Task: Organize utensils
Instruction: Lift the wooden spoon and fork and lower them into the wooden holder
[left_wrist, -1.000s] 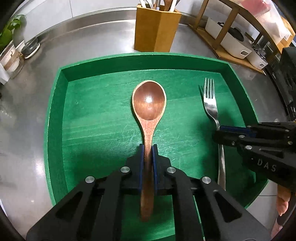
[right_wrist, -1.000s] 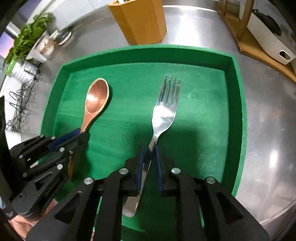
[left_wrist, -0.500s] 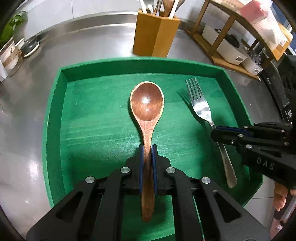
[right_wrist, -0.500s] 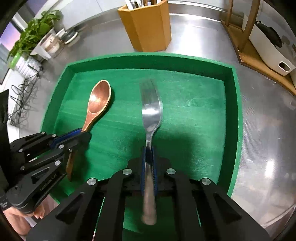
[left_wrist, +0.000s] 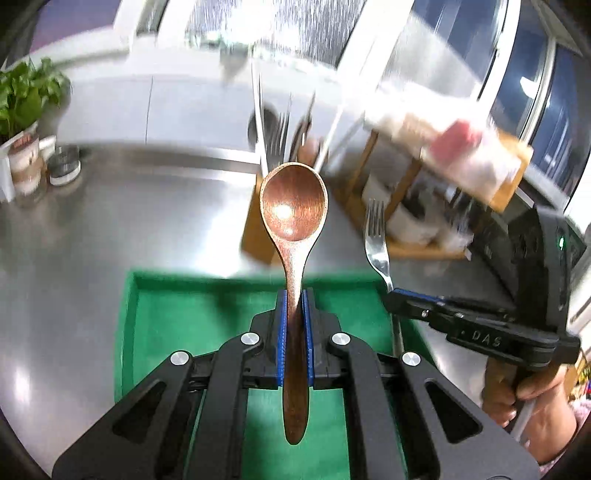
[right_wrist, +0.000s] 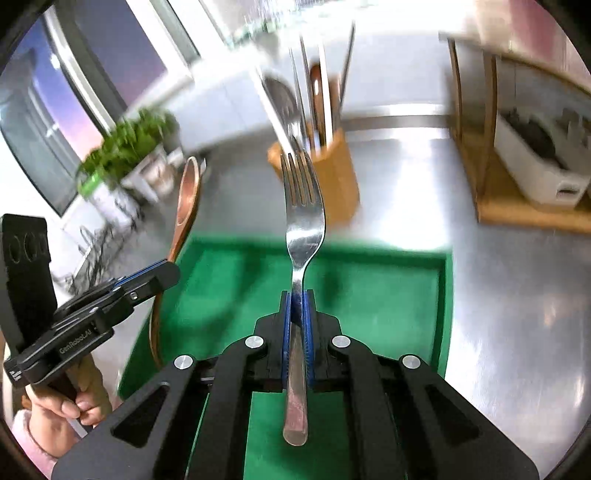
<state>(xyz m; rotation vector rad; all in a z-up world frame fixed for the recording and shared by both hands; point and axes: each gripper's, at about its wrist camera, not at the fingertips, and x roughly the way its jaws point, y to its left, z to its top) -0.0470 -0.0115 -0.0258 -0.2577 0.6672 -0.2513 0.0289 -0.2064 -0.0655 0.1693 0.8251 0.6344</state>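
Wooden spoon stiff, light; left gripper clamped mid-handle, bowl up above green tray. Steel fork slick, heavier; right gripper pinches handle. Blurred holder probably destination.

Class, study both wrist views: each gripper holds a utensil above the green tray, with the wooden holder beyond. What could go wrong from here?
1. The left gripper pinches the wooden spoon on its narrow handle, with the heavy bowl far out front; it may pivot or slip.
2. The right gripper grips the smooth metal fork the same way, so it could slide.
3. The utensil holder is already crowded; incoming utensils might jam or knock against those inside.
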